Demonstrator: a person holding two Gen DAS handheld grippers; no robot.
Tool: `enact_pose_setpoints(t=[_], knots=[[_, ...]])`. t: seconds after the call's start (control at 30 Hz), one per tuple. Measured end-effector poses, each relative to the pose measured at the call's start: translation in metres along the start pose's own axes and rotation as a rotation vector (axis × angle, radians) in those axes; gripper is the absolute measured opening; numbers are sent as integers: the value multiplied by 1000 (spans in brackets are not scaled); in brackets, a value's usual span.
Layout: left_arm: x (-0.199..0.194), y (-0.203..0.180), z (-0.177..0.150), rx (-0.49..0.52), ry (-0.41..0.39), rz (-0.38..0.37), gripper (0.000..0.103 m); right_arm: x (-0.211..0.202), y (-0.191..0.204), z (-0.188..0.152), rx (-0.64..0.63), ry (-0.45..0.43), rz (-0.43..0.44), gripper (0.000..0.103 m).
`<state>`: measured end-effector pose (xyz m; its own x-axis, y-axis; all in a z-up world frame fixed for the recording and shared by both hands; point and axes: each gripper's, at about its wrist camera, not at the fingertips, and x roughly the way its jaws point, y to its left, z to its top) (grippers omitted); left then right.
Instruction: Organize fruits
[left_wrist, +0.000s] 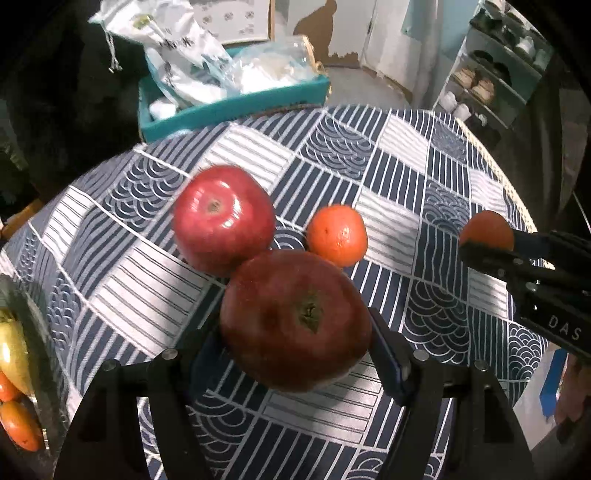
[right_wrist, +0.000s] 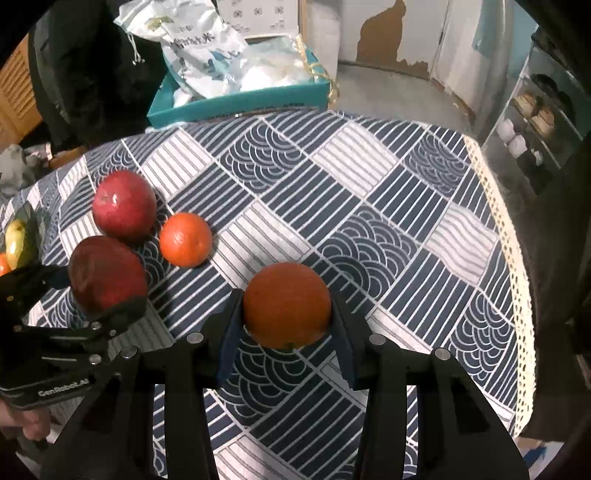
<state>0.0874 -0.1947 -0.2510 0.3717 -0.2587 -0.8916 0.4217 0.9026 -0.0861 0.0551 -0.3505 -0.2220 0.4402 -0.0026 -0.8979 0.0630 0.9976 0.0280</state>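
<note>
The dark red apple (left_wrist: 295, 321), low centre of frame, is clamped by the left gripper (left_wrist: 295, 354); the orange (right_wrist: 287, 304), centre frame, is pinched in the right gripper (right_wrist: 287, 332); both should be lifted straight, grip unslackened, clear of the neighbouring apple (left_wrist: 223, 218).

Both fisheye views look steeply down along their own fingers, close above the round table with the blue-and-white patterned cloth (left_wrist: 332, 155) — sharing its middle, each catching the other hand-held gripper (right_wrist: 107, 314) at its edge.
</note>
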Motion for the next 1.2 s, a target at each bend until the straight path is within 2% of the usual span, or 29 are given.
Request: enact_pose_setpoints(t=[0.3,1.2], knots=[[-42,5,4,1,-83,25,75,-30,11,13,-20,-79,15,44],[-176,22,4,-15,-314,27,75,-134,59,39,-103,-301,54,44]])
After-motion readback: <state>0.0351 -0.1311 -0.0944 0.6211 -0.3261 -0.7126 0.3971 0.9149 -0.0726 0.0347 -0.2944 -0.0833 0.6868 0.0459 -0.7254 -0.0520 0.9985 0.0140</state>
